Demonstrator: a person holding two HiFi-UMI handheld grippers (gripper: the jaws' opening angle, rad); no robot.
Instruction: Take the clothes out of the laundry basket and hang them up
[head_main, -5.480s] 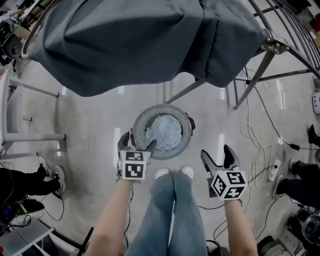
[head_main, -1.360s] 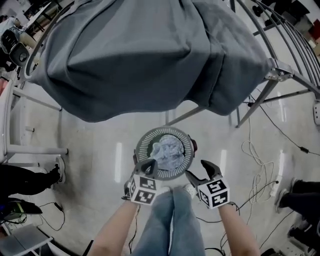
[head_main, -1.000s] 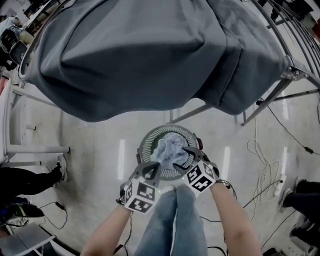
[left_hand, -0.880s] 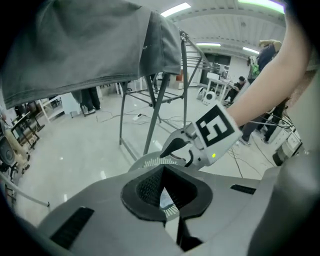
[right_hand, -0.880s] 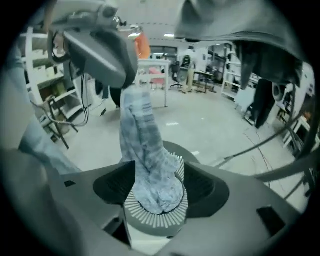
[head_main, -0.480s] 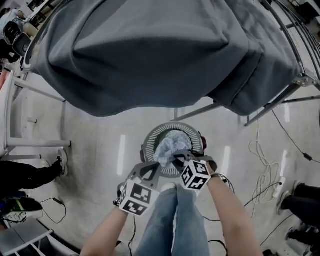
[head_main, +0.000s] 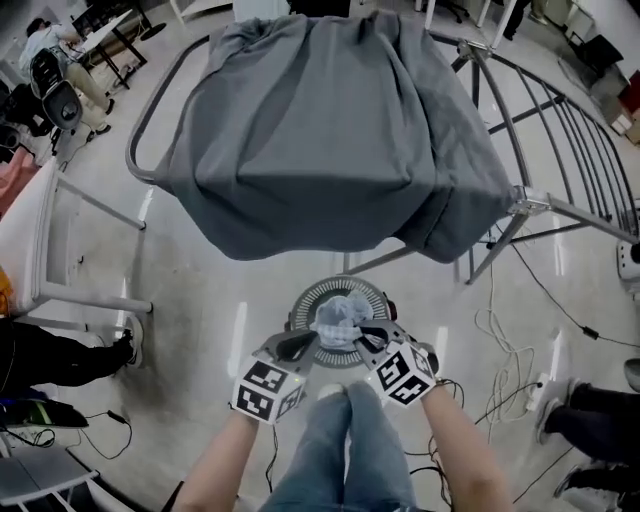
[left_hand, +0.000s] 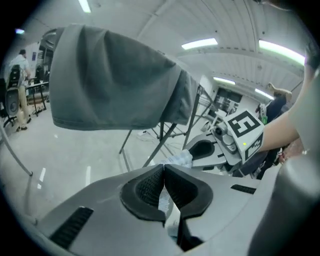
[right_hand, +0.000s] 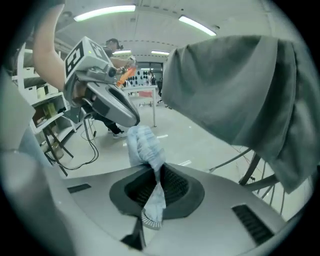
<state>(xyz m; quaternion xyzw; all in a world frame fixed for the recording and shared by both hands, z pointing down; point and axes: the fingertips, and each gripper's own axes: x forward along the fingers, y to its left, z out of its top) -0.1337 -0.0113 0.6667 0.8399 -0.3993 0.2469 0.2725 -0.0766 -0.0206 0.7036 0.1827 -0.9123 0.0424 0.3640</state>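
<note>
Ok so ur right tool (head_main: 366, 334), open a sec ago, is now clamped on the pale blue garment (head_main: 340, 318) w/ ur left tool (head_main: 305, 343) pinching it too, and it's up off the basket (head_main: 297, 304), so imo rack (head_main: 520, 198) next.

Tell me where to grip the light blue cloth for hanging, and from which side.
Take the light blue cloth by its thin edges, one from each side, never the bunched middle. It hangs crumpled between both grippers above the basket; the right gripper is shut on a fold beside the ribbed hem, the left gripper on another strip.
</note>
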